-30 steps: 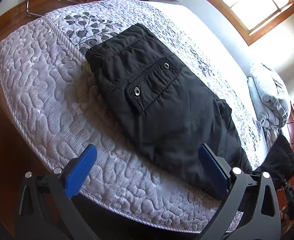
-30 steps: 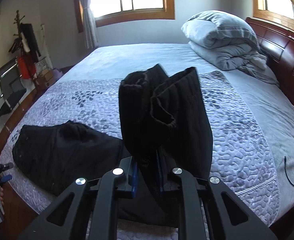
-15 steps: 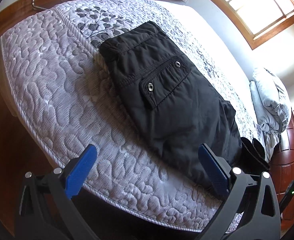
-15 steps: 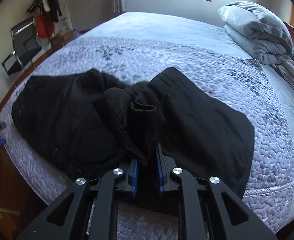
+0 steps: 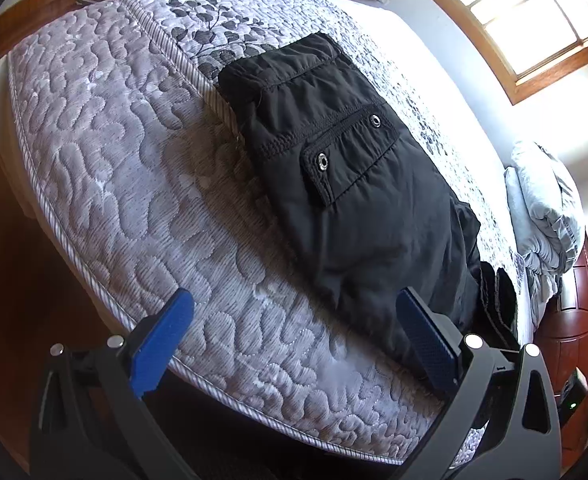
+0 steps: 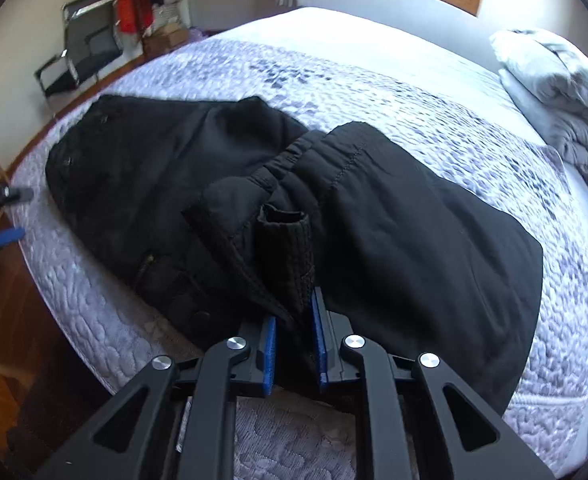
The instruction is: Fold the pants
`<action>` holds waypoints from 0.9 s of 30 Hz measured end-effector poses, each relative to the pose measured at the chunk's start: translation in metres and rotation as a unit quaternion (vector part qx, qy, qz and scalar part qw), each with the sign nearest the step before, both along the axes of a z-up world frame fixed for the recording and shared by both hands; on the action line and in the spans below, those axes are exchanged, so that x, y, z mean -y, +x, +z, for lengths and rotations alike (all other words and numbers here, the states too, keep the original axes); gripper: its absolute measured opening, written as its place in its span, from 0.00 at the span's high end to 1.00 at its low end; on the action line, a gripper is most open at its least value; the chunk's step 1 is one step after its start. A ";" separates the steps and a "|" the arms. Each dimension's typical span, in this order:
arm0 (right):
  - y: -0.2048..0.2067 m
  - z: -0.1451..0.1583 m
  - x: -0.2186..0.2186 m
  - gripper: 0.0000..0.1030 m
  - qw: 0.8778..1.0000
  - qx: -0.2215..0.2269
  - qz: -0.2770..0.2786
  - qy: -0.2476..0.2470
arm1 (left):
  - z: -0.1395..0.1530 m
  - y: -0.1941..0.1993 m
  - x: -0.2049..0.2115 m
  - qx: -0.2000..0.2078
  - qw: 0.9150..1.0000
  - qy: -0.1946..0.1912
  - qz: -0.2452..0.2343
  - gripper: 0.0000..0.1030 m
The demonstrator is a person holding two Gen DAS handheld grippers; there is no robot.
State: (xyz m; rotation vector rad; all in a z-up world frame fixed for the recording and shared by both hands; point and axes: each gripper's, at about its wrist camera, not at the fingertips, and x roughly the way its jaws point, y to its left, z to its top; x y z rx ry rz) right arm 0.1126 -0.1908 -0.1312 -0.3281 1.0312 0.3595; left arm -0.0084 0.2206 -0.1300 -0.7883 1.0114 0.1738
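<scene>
Quilted bed [image 5: 141, 184] carries the black pants [image 5: 358, 200] near its foot edge. Right claw [image 6: 294, 344] is clamped on the bunched leg cuffs; left claw [image 5: 294, 340] hangs wide apart, empty. Fabric looks soft, light, padded, likely slippery: grip hems or waistband. Long axis runs along the bed edge, waistband toward the left claw.

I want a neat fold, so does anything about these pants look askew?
Yes. The black pants' ribbed cuffs are bunched in the shut right gripper, lying crooked over the folded half instead of square. The open left gripper holds nothing.
</scene>
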 end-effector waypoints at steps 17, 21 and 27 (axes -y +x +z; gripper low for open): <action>-0.003 -0.027 0.006 0.58 0.997 -0.056 0.027 0.050 | -0.009 0.003 0.011 -0.012 1.000 -0.008 -0.007 0.03; -0.018 -0.009 0.011 0.32 0.992 -0.070 0.044 0.091 | -0.009 0.006 0.015 -0.014 1.000 -0.005 -0.013 0.03; -0.015 0.042 0.059 0.33 0.992 -0.013 -0.005 0.128 | -0.010 0.011 0.015 -0.018 1.000 -0.009 -0.014 0.03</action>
